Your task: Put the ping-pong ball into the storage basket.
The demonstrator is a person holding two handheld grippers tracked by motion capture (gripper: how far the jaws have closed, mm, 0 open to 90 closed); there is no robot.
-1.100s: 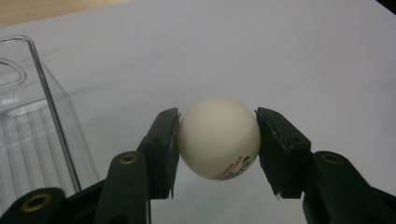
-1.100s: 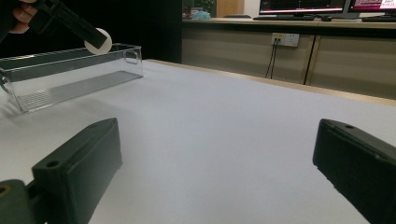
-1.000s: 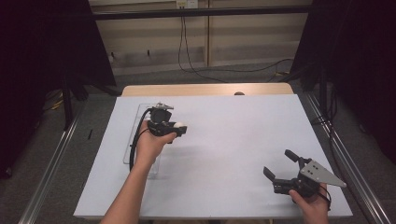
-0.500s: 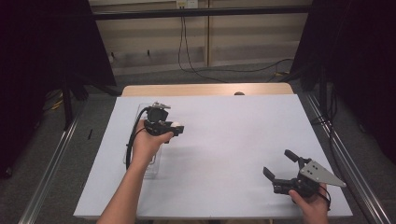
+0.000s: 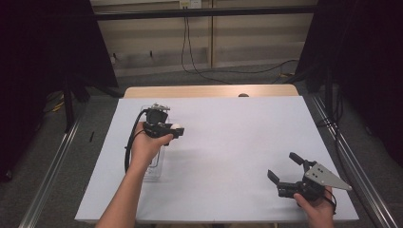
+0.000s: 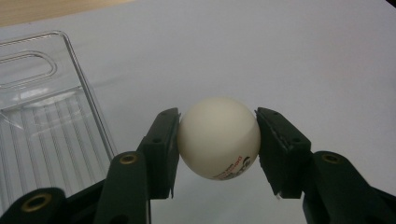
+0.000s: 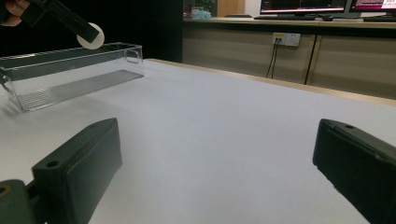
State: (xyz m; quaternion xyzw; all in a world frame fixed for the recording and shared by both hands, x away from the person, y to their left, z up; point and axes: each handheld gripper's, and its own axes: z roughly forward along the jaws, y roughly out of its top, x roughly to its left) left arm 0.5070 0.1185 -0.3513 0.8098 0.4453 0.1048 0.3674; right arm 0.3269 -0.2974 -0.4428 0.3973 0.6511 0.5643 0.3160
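A white ping-pong ball (image 6: 218, 138) with small printed lettering sits clamped between my left gripper's (image 6: 217, 154) two black jaws. In the high view the left gripper (image 5: 175, 129) holds the ball (image 5: 176, 127) above the table, just right of a clear plastic bin (image 5: 154, 162). The bin (image 6: 42, 126) lies at the left of the left gripper view, with a ribbed floor and a slot handle. My right gripper (image 5: 284, 170) rests near the table's front right corner, jaws wide apart with nothing between them. The right gripper view looks across the table at the bin (image 7: 70, 79) and the held ball (image 7: 90, 35).
The white table surface (image 5: 228, 142) stretches between the two grippers. A wooden strip (image 5: 209, 91) runs along the far edge. Metal rails (image 5: 347, 152) flank both sides of the table, and cables (image 5: 199, 61) hang by the back wall.
The left hand with the ball has shifted slightly; the ball now shows at the gripper's right side. The right gripper has stayed in place.
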